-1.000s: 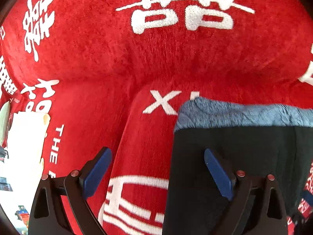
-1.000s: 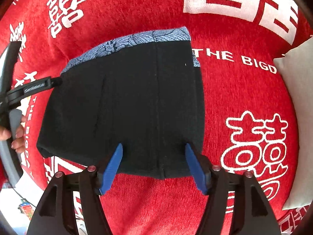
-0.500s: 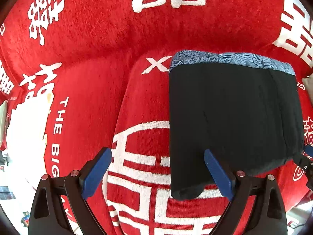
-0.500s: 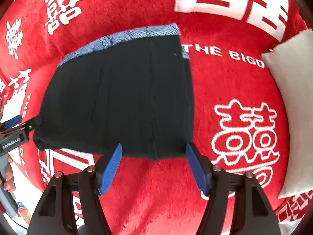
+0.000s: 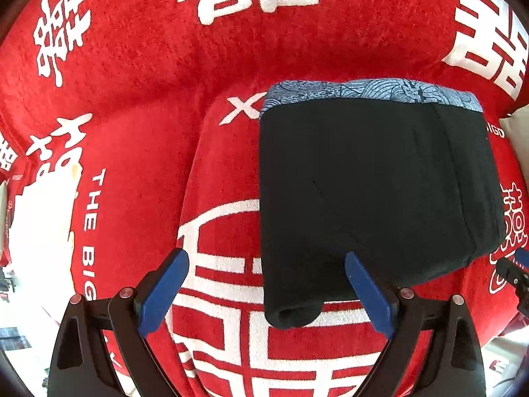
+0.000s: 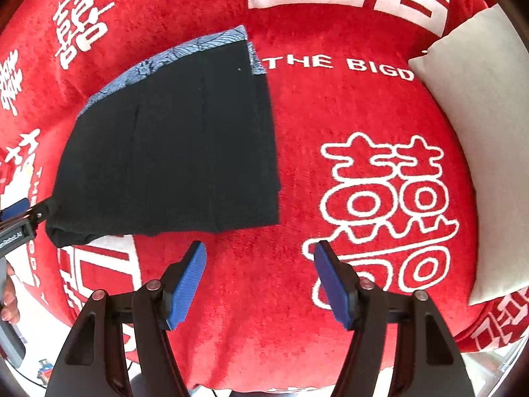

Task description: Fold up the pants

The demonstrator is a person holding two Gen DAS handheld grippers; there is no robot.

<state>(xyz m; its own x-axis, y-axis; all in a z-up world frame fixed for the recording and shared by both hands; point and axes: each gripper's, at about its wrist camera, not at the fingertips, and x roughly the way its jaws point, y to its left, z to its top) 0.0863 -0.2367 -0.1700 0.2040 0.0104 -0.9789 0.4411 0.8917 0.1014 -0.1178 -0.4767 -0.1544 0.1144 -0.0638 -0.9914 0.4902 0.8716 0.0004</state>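
1. Left gripper (image 5: 266, 289): jaws spread, nothing pinched, above pants' (image 5: 373, 192) near left corner.
2. Right gripper (image 6: 259, 279): jaws spread, empty, over bare red cloth (image 6: 330, 106), just off pants' near edge.
3. Pants: folded, black w/ blue band, flat on cloth.
4. Grey pillow (image 6: 479, 132) far right.

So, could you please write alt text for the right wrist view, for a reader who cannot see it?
Folded black pants with a blue patterned waistband lie flat on a red blanket printed with white characters. The right tool hangs open above the blanket, just clear of the pants' near edge. A pale cushion lies at the right.
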